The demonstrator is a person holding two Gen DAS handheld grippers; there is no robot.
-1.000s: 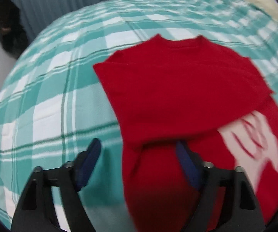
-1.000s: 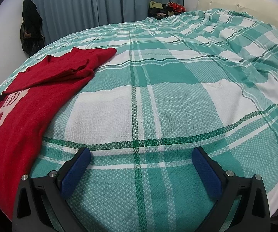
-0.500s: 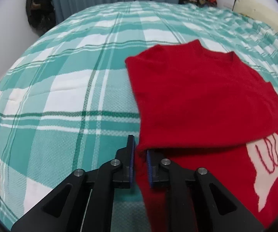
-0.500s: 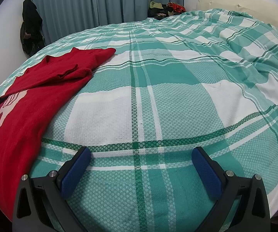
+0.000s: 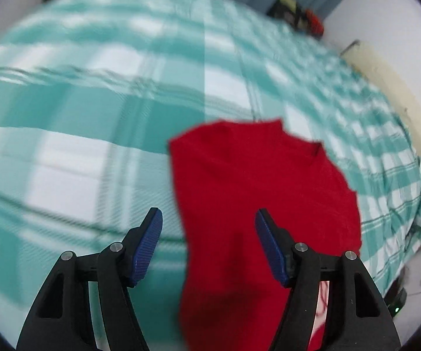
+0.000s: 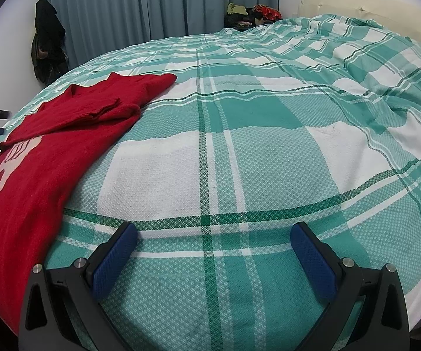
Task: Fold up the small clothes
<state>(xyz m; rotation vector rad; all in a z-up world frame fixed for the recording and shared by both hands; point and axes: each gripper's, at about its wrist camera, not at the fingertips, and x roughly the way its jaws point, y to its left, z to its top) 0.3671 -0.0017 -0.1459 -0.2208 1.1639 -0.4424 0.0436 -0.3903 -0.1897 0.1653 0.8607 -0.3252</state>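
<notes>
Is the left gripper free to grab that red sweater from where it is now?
Probably yes. The left gripper is open, its jaws having just opened, and the sweater lies flat on the bedspread directly ahead, its edge between the fingers. Nothing is in the way.

Sweater [image 6: 43,158]: red knit cloth, matt, soft nap, fine ribbing at the cuff; pale woven-in motif [image 6: 11,161] on the front. Bedspread [image 6: 269,152]: woven cloth in teal and white check, matt, with a raised waffle-like grain. Left gripper [image 5: 209,242] and right gripper [image 6: 213,251]: black matt plastic arms, bright metal pins at the joints, blue pads [image 6: 113,263] with a fine ridged, rubbery-looking texture. Curtains [image 6: 151,5]: grey-blue cloth, matt, in pleats. Headboard [image 6: 365,5]: cream, tufted, slight sheen.
</notes>
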